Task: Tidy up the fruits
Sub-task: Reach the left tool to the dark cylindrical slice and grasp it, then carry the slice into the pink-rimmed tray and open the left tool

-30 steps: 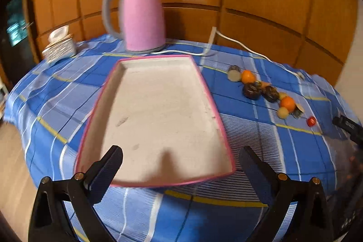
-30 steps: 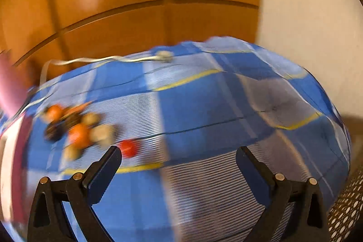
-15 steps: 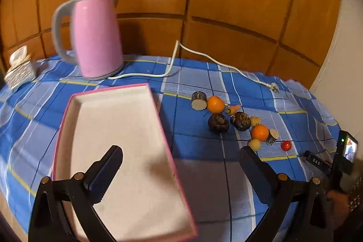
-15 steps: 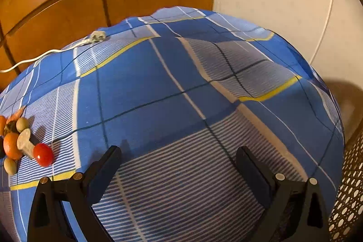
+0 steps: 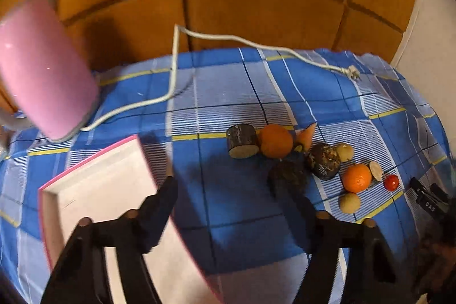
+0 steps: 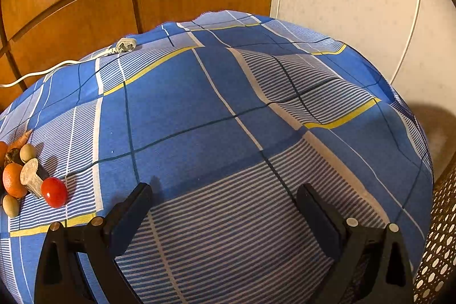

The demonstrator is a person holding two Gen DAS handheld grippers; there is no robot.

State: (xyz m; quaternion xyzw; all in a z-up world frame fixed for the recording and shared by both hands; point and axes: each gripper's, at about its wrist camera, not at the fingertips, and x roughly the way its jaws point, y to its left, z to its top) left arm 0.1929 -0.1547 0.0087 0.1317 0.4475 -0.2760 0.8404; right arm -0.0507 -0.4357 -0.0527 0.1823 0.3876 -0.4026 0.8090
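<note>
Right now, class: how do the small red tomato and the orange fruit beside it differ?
The red tomato is smaller and glossy; the orange fruit is bigger and matte. The tomato lies at the cluster's outer edge; the orange fruit sits among other pieces. Both are round and rest on the cloth.

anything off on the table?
The kettle's white cord trails loose across the tablecloth, its plug lying unplugged near the far edge. The produce pile is scattered beside the empty tray.

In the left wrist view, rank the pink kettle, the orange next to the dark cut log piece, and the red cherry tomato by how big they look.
Largest to smallest as they look in that view:
1. pink kettle
2. orange
3. red cherry tomato
The gaps are wide, so nearness to the camera leaves no doubt about the order.
</note>
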